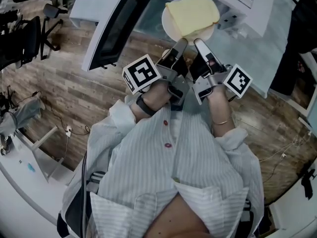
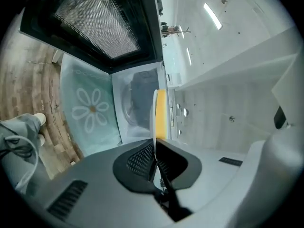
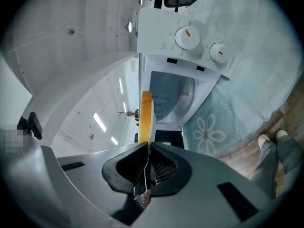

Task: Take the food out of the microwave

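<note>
Clamping plate rim, both left gripper and right gripper | microwave dials seen only in right gripper view

**Headcount at the Microwave**

Counted one microwave, with one door and two knobs. Found one plate bearing one slab of yellow food. Tallied two grippers, one left gripper and one right gripper, carrying two marker cubes. Spotted one office chair and one flowered cloth. Made out two shoes on one wooden floor.
</note>
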### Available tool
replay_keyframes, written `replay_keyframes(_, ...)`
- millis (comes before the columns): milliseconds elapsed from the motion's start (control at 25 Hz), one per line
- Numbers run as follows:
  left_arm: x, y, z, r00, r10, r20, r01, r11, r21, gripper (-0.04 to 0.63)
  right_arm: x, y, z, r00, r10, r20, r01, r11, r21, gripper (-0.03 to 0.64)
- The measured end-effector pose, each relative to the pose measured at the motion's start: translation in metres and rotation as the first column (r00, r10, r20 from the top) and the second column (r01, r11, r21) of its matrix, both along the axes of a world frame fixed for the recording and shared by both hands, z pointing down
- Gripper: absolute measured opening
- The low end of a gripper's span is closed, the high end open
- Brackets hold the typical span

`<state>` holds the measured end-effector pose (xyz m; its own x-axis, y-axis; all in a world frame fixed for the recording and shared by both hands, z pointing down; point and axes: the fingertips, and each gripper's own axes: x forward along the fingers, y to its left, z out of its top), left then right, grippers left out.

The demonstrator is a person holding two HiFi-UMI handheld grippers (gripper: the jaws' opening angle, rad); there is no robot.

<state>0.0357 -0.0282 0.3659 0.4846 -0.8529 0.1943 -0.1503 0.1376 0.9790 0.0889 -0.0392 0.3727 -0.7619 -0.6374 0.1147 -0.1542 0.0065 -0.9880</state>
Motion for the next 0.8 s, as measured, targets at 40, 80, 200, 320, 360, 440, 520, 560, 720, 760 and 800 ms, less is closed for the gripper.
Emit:
replay_keyframes(40,0.001,0.002,-0.003,1.0,0.008,-0.003,-0.008,1.0,0.003,0.02,0.001,0.002,-0.003,1.0,-0.001,0.007,0.001,1.0,0.004,0.043)
replay_keyframes(80,0.003,0.003,-0.006,1.0,0.016,-0.007,-0.016,1.0,0.007,0.02,0.003,0.004,-0.007,1.0,-0.002,0.014,0.002,1.0,0.01,0.043)
replay_keyframes(200,0.01,0.007,-0.015,0.999,0.045,-0.019,-0.045,0.999,0.019,0.02,0.009,0.008,-0.016,1.0,0.001,0.017,-0.002,0.999,0.032,0.043)
replay_keyframes(320,0.016,0.007,-0.024,0.997,0.064,-0.033,-0.063,0.998,0.03,0.02,0.015,0.009,-0.026,0.999,0.02,0.024,-0.021,0.998,0.053,0.043)
replay_keyframes(360,0.018,0.007,-0.027,0.997,0.069,-0.037,-0.068,0.997,0.035,0.02,0.017,0.009,-0.029,0.999,0.028,0.03,-0.03,0.998,0.06,0.043)
replay_keyframes(440,0.021,0.005,-0.033,0.996,0.084,-0.034,-0.082,0.995,0.053,0.018,0.02,0.008,-0.036,0.998,0.044,0.041,-0.047,0.996,0.074,0.041)
replay_keyframes(520,0.024,0.003,-0.038,0.995,0.094,-0.035,-0.092,0.994,0.065,0.018,0.023,0.007,-0.041,0.997,0.058,0.044,-0.061,0.994,0.087,0.041)
replay_keyframes(560,0.025,0.002,-0.04,0.995,0.098,-0.033,-0.095,0.993,0.072,0.018,0.024,0.006,-0.043,0.997,0.064,0.045,-0.068,0.994,0.092,0.041)
replay_keyframes(720,0.027,-0.004,-0.044,0.994,0.107,-0.029,-0.104,0.991,0.084,0.018,0.027,0.0,-0.048,0.995,0.086,0.054,-0.091,0.99,0.104,0.04)
replay_keyframes(760,0.028,-0.006,-0.045,0.993,0.109,-0.034,-0.105,0.991,0.083,0.018,0.028,-0.002,-0.049,0.994,0.091,0.055,-0.096,0.99,0.107,0.04)
replay_keyframes(800,0.028,-0.008,-0.046,0.993,0.111,-0.037,-0.108,0.99,0.087,0.018,0.028,-0.004,-0.05,0.994,0.095,0.055,-0.1,0.989,0.11,0.04)
